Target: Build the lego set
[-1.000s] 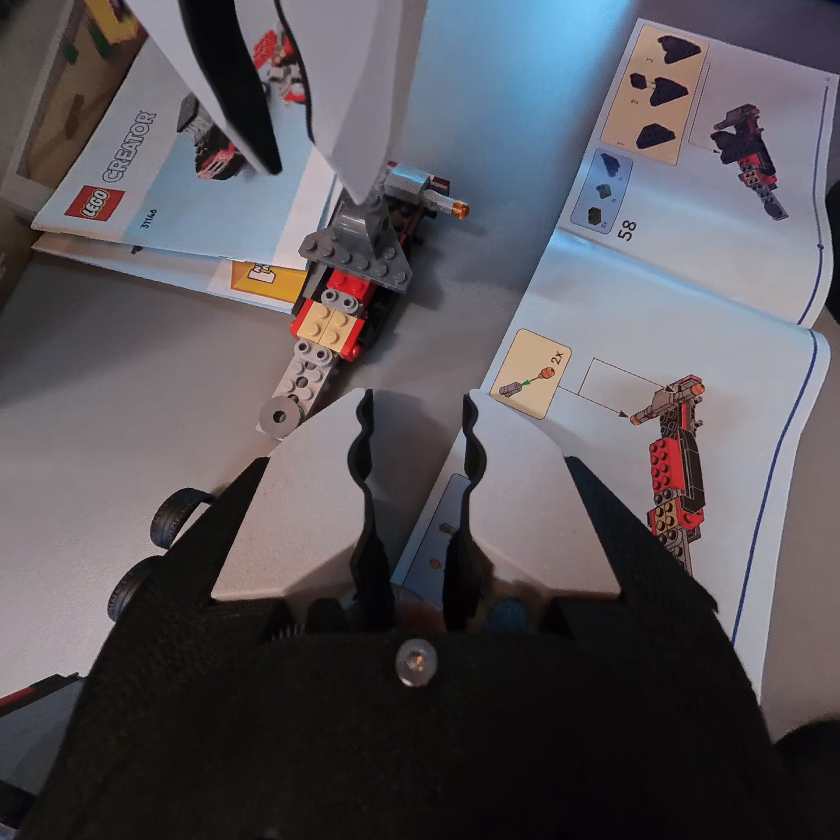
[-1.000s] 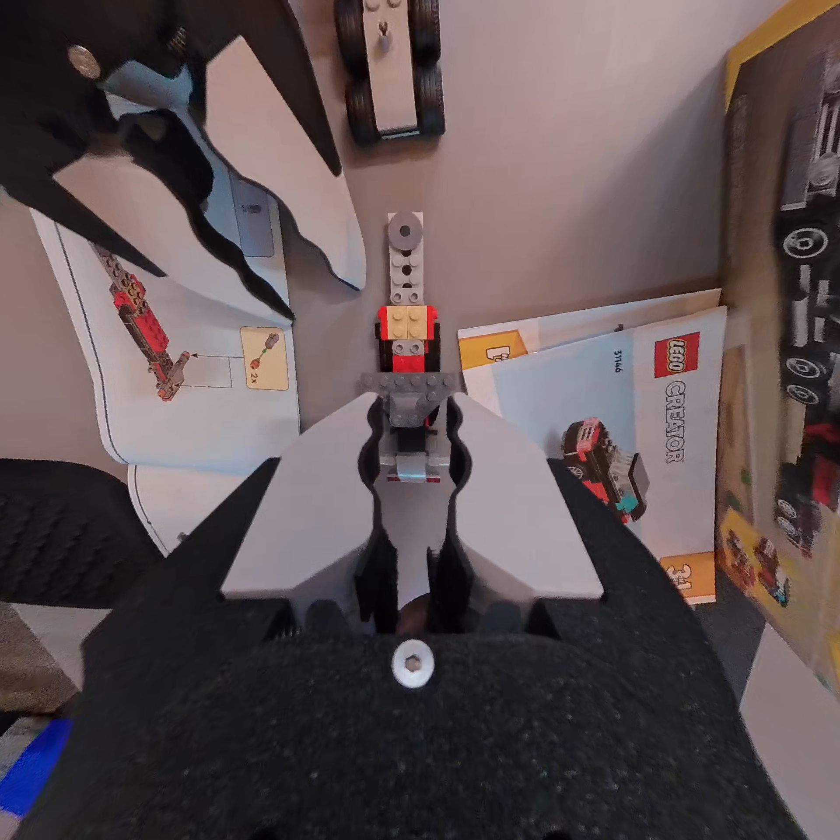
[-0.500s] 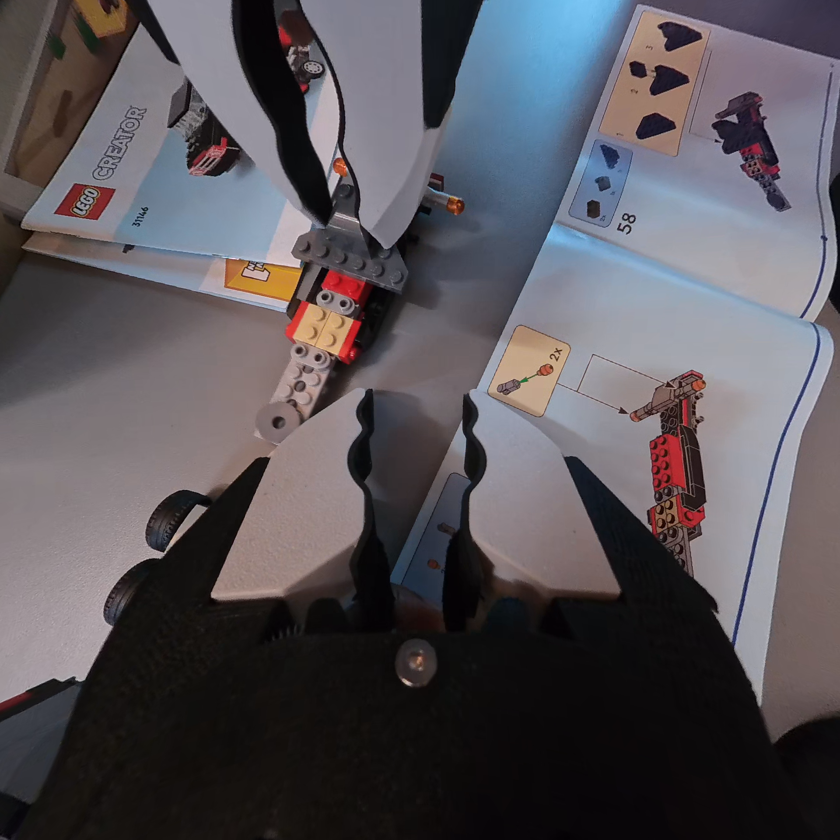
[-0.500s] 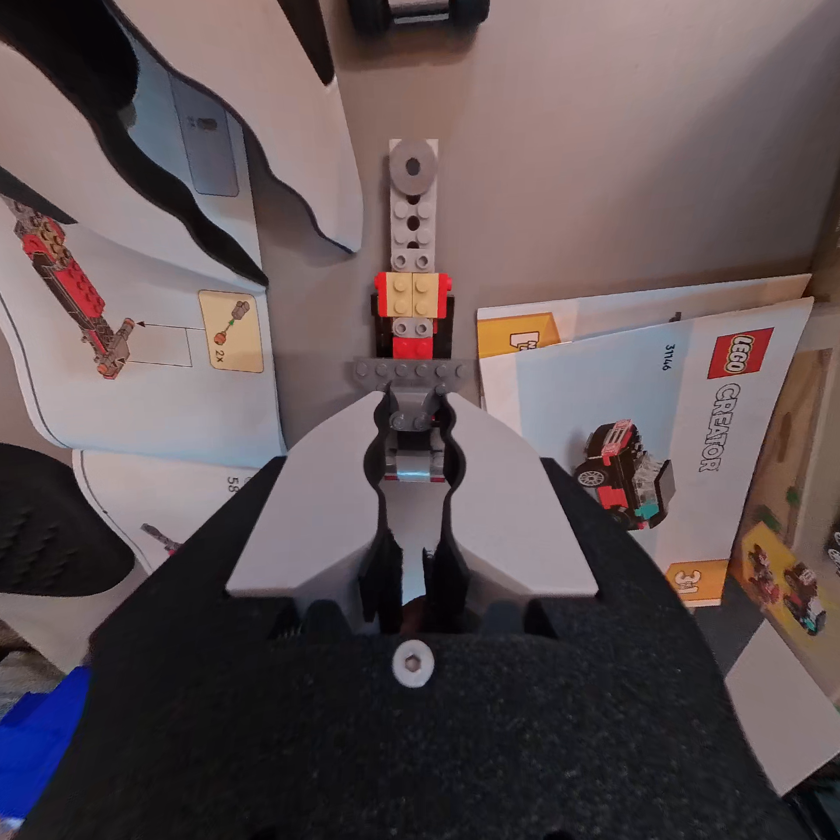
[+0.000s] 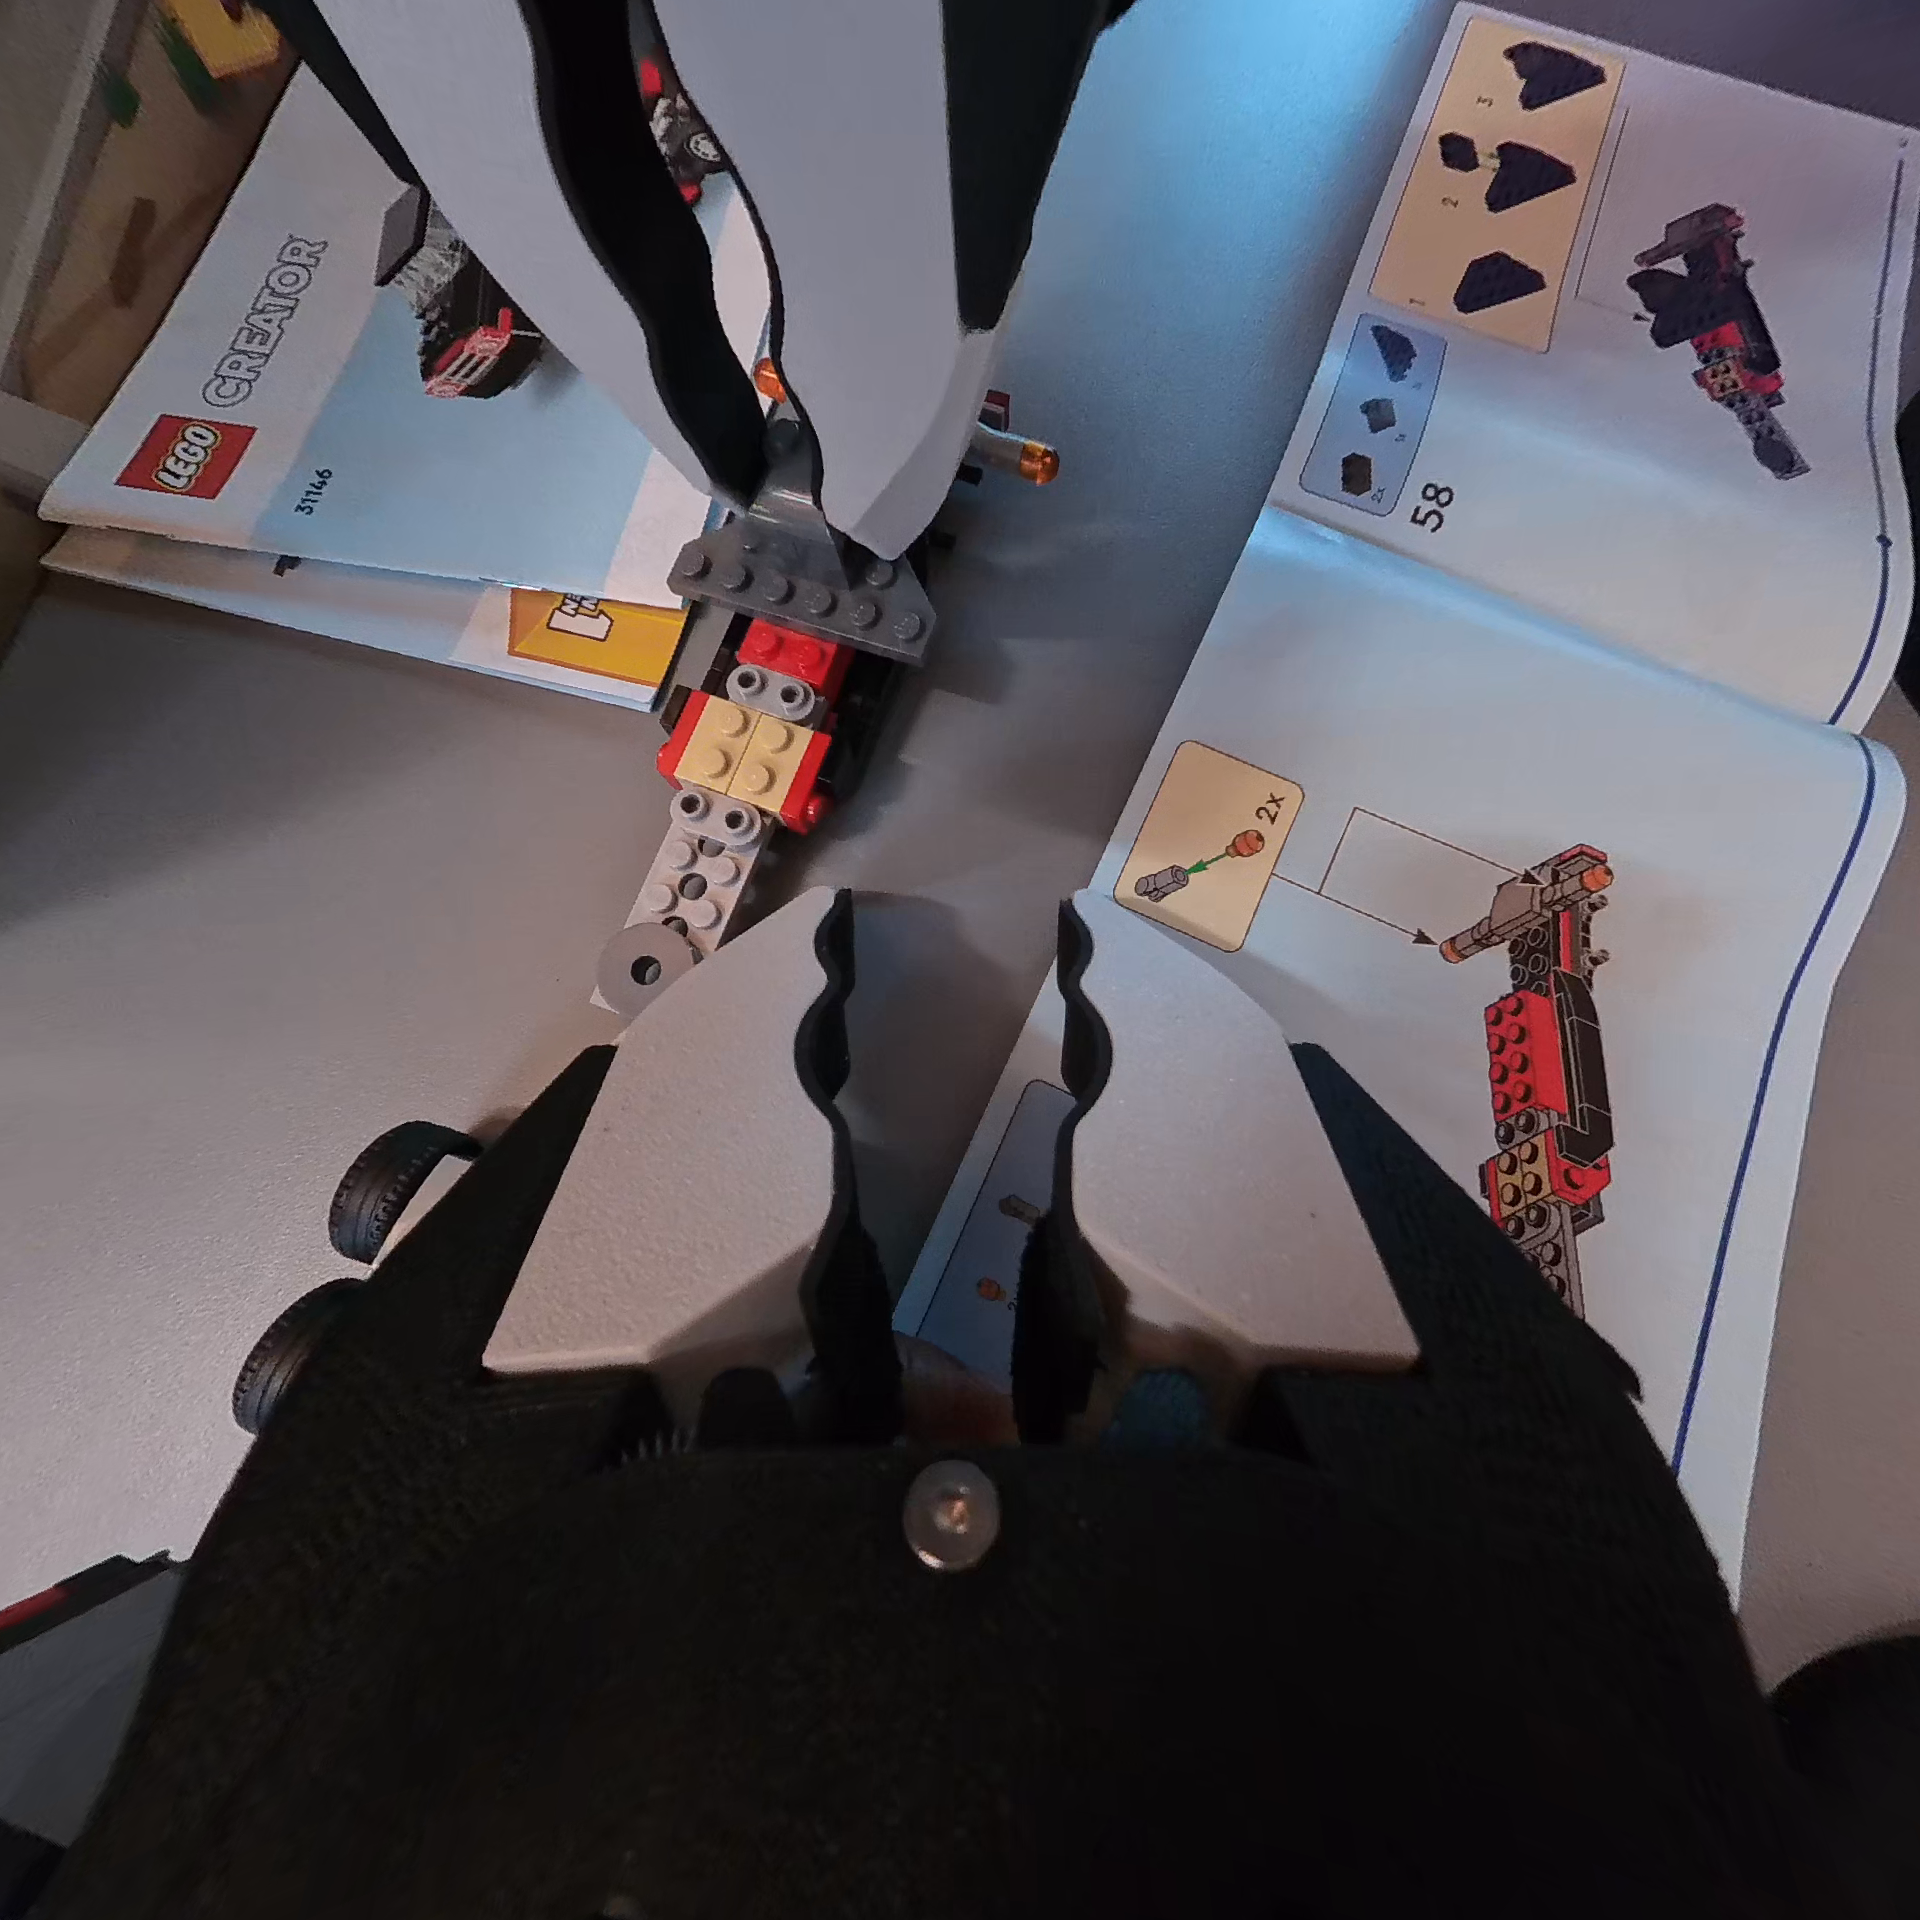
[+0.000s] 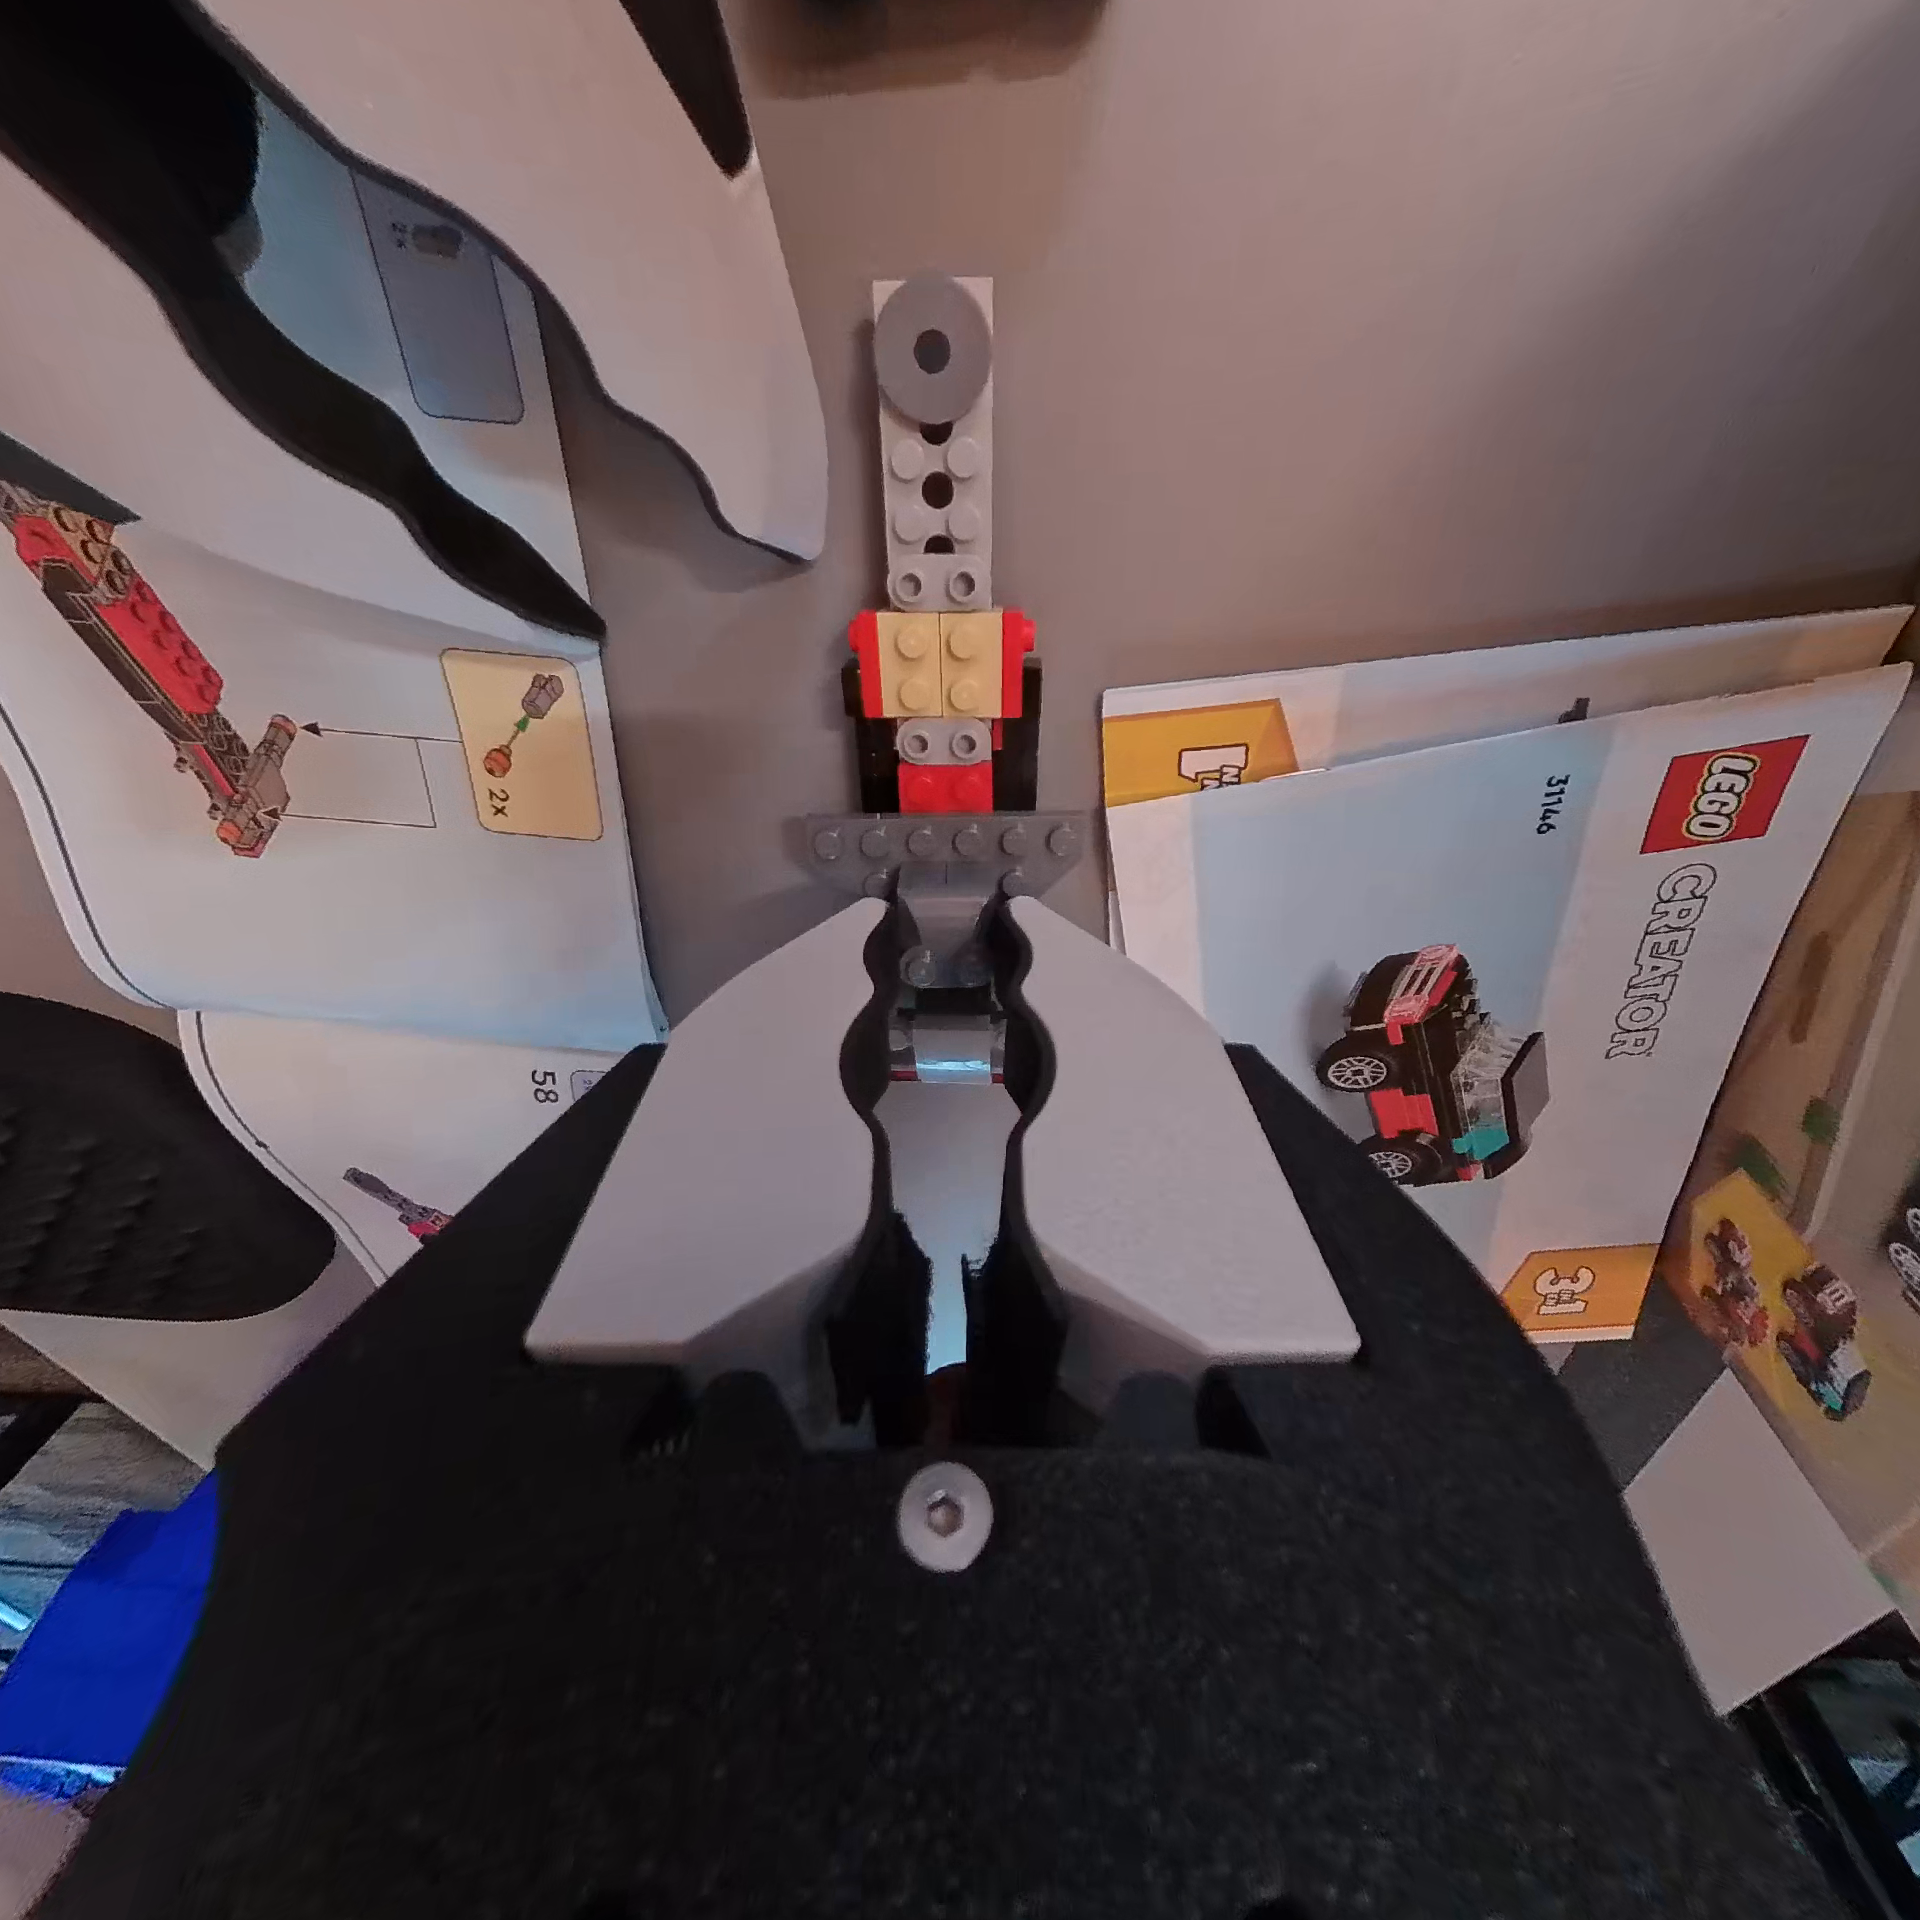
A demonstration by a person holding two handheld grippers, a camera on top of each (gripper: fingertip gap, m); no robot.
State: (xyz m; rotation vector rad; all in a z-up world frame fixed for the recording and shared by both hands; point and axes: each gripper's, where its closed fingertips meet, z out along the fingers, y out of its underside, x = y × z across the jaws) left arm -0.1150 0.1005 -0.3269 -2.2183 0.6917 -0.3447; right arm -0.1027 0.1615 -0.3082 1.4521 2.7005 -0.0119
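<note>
Right gripper (image 6: pixel 943 914) has closed in on lego model (image 6: pixel 940 675); left gripper (image 5: pixel 951 914) open.

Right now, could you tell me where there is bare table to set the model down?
Free: grey table right of the model, above the closed booklets. Crowded: the open instruction booklet and left gripper hem the other side; the right gripper straddles the model's tail.

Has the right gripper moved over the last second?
Yes. In the left wrist view the right gripper has come down and forward along the lego model, its fingers now around the dark grey rear end.
</note>
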